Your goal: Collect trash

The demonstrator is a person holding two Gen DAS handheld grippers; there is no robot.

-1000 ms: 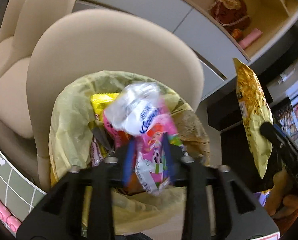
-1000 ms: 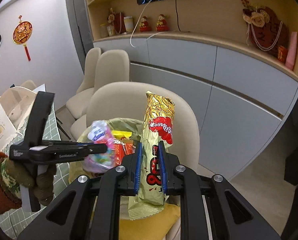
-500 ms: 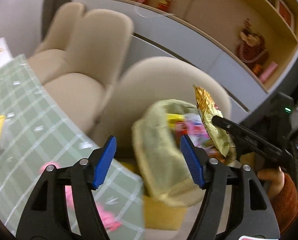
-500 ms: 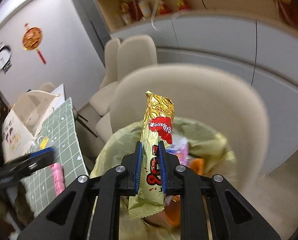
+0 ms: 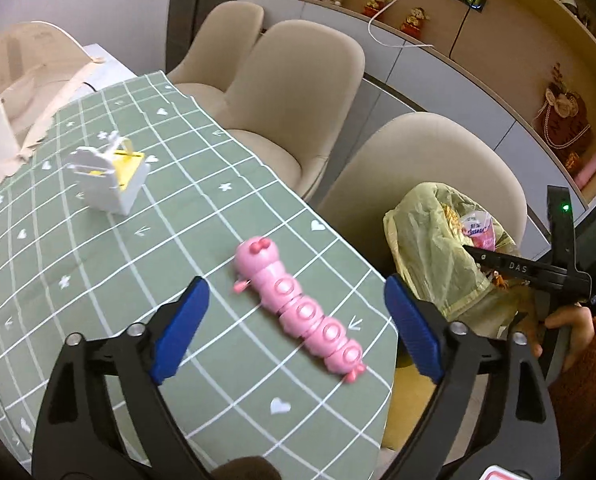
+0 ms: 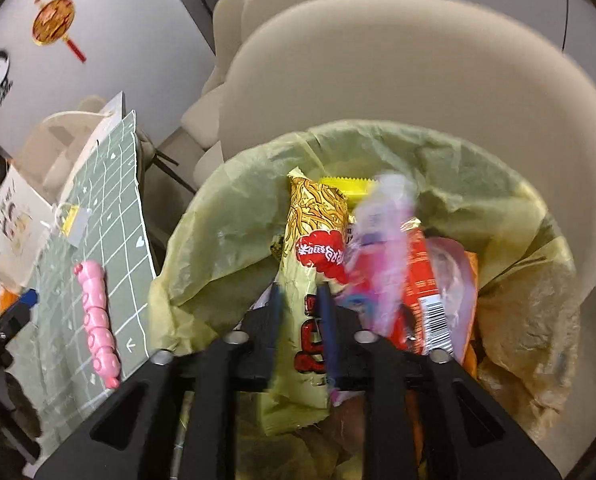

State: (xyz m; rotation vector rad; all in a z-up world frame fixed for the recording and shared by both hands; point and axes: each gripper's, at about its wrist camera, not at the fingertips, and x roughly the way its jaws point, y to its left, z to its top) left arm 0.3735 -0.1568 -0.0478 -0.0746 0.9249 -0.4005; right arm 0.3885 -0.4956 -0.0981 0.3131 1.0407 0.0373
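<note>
The right claw (image 6: 301, 312) hangs over the open trash bag (image 6: 226, 240), its jaws having just been parting; the gold snack wrapper (image 6: 309, 240) stands between the blue pads, which look slack on it rather than pressing; beside the wrapper lie a pink-and-white packet (image 6: 381, 240), a red packet (image 6: 421, 280) and a yellow one (image 6: 343, 186), all inside the bag; the bag sits on a beige chair (image 6: 417, 80) just off the bench's edge. The left claw (image 5: 296, 324) is released, its jaws having just spread wide with nothing gripped; it hovers above the green checked cloth (image 5: 98, 260) on the bench; under it, near the bench's edge by the bag, lies a pink caterpillar toy (image 5: 298, 308); farther in stands a small white and yellow box (image 5: 110, 176).
</note>
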